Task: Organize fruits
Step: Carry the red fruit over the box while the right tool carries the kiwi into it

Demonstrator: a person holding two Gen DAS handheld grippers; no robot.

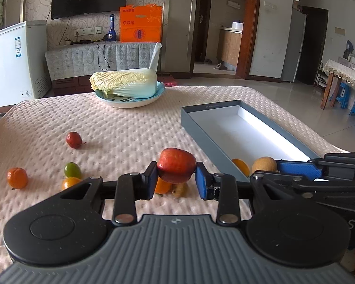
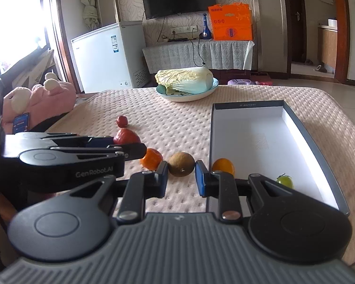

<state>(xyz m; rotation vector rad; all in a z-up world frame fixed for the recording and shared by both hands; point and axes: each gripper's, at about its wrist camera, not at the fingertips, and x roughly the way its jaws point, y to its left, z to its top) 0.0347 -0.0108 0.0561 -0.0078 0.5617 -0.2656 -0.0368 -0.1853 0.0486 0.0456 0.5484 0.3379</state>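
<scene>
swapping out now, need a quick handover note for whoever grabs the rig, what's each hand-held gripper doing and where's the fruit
Left hand-held gripper: shut on the red apple, lifted off the tablecloth, left of the box.
Right hand-held gripper: around the brown fruit, which looks gripped or nearly so; I cannot tell.
Done: an orange fruit and a green tomato lie in the grey box.
Left: the held apple, the brown fruit, an orange, a small red fruit, a green tomato on the cloth, a yellow one, and an orange fruit under the apple.
</scene>
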